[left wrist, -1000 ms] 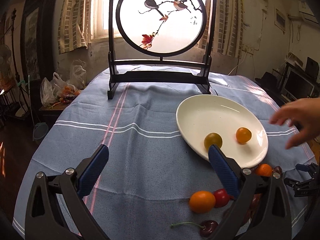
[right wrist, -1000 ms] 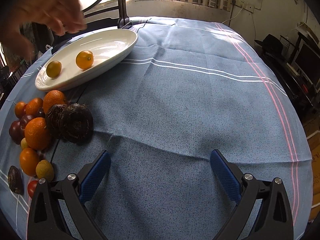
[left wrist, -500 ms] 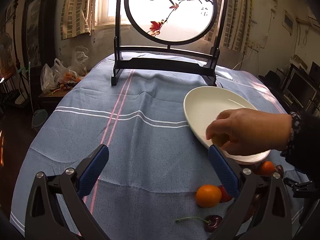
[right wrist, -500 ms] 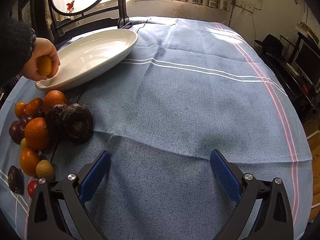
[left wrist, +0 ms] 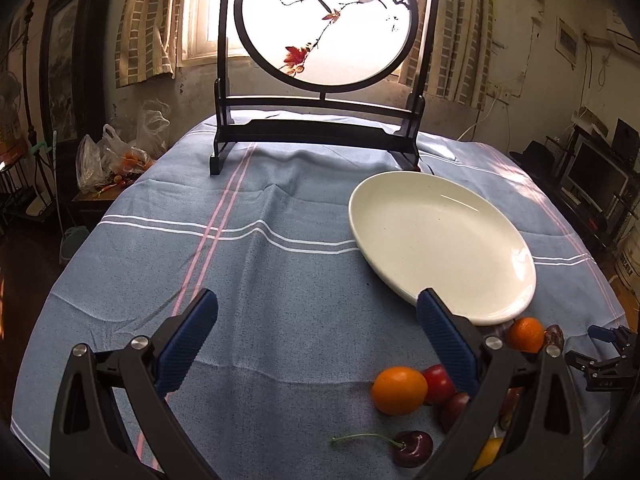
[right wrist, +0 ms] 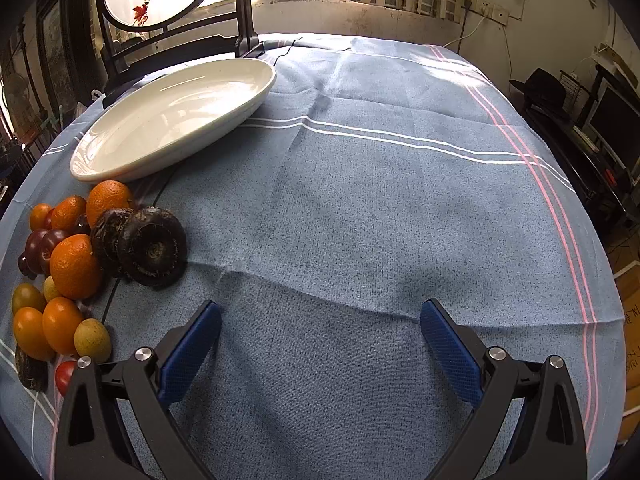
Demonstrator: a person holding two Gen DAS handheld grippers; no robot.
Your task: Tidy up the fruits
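Observation:
A white oval plate (left wrist: 440,240) (right wrist: 172,116) lies bare on the blue cloth. Just in front of it is a heap of fruit: oranges (right wrist: 76,266), small orange and yellow tomatoes (right wrist: 60,330), dark plums (right wrist: 44,242) and two black water chestnuts (right wrist: 154,246). The left wrist view shows an orange fruit (left wrist: 399,390), a red one (left wrist: 439,378) and a stemmed cherry (left wrist: 412,448) near my left gripper's right finger. My left gripper (left wrist: 316,336) is open over bare cloth. My right gripper (right wrist: 320,340) is open too, to the right of the heap.
A dark wooden stand with a round bird-painted screen (left wrist: 324,24) stands at the table's far edge behind the plate. Plastic bags (left wrist: 116,156) sit on a low stand beyond the left edge. Shelves and a monitor (right wrist: 612,120) lie to the right. Open cloth spreads right of the plate.
A hand reached into the plate, took out the two small fruits and withdrew from view; the plate now holds nothing. My left gripper's view shifted slightly. The right gripper stayed still.

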